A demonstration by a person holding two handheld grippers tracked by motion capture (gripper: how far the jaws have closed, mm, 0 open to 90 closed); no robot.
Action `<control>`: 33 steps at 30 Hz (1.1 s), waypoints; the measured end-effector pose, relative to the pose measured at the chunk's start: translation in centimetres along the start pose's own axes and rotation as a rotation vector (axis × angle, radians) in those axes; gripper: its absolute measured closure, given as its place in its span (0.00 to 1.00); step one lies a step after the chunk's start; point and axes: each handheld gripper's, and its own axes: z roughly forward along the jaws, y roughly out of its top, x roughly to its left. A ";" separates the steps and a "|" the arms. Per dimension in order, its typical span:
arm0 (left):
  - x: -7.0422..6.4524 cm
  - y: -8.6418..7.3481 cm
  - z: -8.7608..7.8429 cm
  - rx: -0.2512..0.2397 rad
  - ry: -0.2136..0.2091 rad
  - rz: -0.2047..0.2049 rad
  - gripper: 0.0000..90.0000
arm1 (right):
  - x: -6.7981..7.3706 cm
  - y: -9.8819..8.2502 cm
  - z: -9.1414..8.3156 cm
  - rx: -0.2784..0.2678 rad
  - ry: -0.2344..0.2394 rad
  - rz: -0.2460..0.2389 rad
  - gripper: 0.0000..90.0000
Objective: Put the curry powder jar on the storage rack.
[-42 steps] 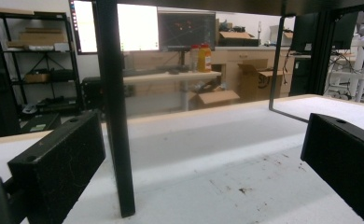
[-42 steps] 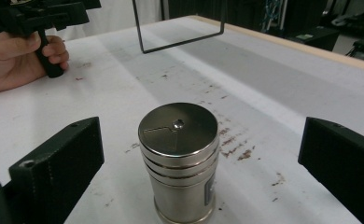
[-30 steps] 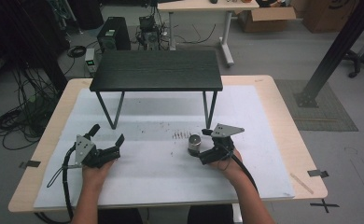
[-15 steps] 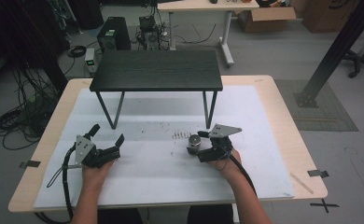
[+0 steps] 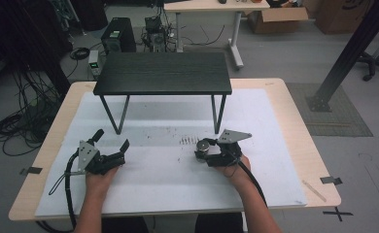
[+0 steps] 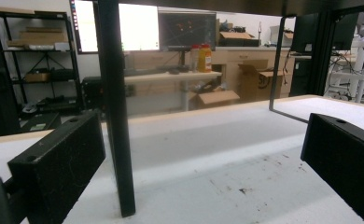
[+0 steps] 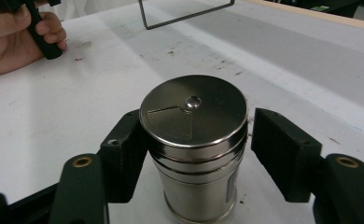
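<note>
A steel shaker tin (image 5: 205,144) with a flat lid stands upright on the white mat. My right gripper (image 5: 202,150) is open, one jaw on each side of it. In the right gripper view the shaker tin (image 7: 194,140) sits between the jaws of my right gripper (image 7: 196,151): the left jaw touches its wall and the right jaw stands a narrow gap off. My left gripper (image 5: 111,139) rests open on the mat at the left, holding nothing. In its own view my left gripper (image 6: 201,161) has its jaws spread wide.
A small black table (image 5: 163,73) on thin metal legs stands at the back of the white mat (image 5: 168,184). One of its legs (image 6: 117,116) rises just ahead of the left gripper. Dark specks (image 5: 187,141) lie left of the tin. The other hand (image 7: 12,37) is at far left.
The right gripper and the tin have barely shifted. The left gripper has stayed where it was.
</note>
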 end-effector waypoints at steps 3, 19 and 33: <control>0.0 0.0 0.0 0.000 0.000 0.000 0.00 | 0.0 0.0 0.0 -0.004 0.000 0.002 0.44; 0.0 0.0 0.0 0.000 0.001 -0.001 0.00 | 0.2 0.1 -0.2 -0.009 0.009 -0.014 0.53; 0.0 0.0 0.0 0.000 0.001 -0.001 0.00 | 0.6 1.9 -0.9 -0.025 0.026 -0.041 0.54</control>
